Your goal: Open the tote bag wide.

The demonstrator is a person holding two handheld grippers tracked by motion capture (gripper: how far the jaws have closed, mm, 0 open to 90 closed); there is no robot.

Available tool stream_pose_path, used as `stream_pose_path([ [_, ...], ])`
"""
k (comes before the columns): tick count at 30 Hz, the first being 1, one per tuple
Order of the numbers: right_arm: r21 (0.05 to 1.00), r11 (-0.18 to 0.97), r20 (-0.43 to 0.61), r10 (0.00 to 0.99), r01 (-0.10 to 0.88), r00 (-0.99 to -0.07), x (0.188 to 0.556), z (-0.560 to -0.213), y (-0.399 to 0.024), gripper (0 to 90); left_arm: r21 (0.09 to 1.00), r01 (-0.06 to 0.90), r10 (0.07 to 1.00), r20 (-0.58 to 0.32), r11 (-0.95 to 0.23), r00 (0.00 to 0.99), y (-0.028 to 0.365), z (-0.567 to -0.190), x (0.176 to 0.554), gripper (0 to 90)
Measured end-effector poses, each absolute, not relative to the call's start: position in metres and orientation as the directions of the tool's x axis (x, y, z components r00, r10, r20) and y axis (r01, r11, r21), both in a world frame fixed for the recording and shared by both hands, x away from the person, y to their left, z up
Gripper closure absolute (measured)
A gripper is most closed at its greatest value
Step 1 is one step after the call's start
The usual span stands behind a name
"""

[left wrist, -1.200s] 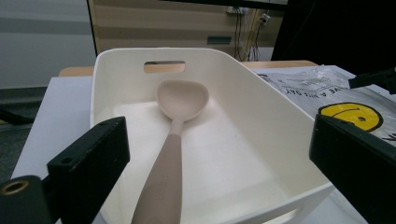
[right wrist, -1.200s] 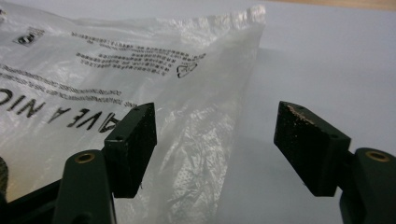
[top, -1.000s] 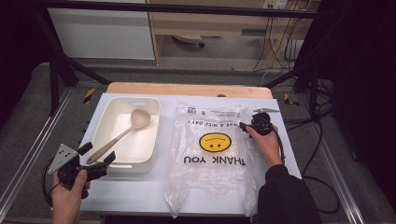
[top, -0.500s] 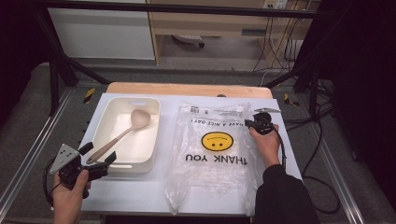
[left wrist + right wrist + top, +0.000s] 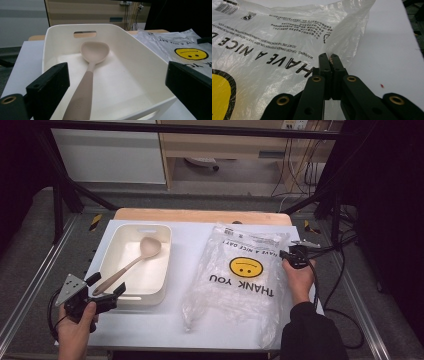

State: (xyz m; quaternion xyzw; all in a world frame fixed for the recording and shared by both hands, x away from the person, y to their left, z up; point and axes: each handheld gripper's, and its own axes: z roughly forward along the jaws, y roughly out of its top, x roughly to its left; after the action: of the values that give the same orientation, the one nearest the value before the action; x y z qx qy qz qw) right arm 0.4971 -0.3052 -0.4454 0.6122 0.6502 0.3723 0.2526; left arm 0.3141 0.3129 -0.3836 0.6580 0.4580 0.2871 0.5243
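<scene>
The right tool (image 5: 330,57) has its jaws pressed together, pinching a fold of the bag (image 5: 287,45) at its edge. In the right gripper view the thin plastic bunches and lifts into a small ridge where the jaws grip it. In the high view the right tool (image 5: 295,255) sits at the bag's right edge, near the far corner. The bag (image 5: 240,280) lies flat on the white worktop (image 5: 190,320). It is clear plastic, printed with a yellow smiley and "THANK YOU".

The left tool (image 5: 102,292) has its jaws spread, holding nothing. It hovers at the near rim of the tray (image 5: 112,247), which lies just left of the bag. In the left gripper view the jaws stand either side of the spoon (image 5: 85,87) handle without touching it. The spoon (image 5: 135,260) lies slantwise in the tray (image 5: 140,47), bowl toward the far end, handle resting over the near rim.

The bag looks very light, limp and slippery. It will likely slide or stretch rather than lift as one piece, so a hold on a single layer at the open edge seems best. The spoon looks stiff and light, easiest to take by the handle where it clears the rim.
</scene>
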Motion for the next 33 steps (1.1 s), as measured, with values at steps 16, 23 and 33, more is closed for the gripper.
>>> stream_pose_path([
  [16,0.796,-0.060,0.105,0.994,0.602,-0.041,0.453,-0.451,-0.333,90.0,0.952,0.304,0.905,-0.103,-0.030,0.414,0.312,-0.384,0.316,5.6],
  [23,0.795,-0.051,0.110,0.992,0.605,-0.062,0.434,-0.449,-0.333,79.5,0.953,0.301,0.904,-0.097,-0.036,0.415,0.311,-0.384,0.316,5.7],
  [33,0.814,0.040,0.059,0.987,0.579,-0.150,0.411,-0.427,-0.318,26.1,0.953,0.300,0.901,-0.090,-0.046,0.424,0.309,-0.383,0.314,5.7],
])
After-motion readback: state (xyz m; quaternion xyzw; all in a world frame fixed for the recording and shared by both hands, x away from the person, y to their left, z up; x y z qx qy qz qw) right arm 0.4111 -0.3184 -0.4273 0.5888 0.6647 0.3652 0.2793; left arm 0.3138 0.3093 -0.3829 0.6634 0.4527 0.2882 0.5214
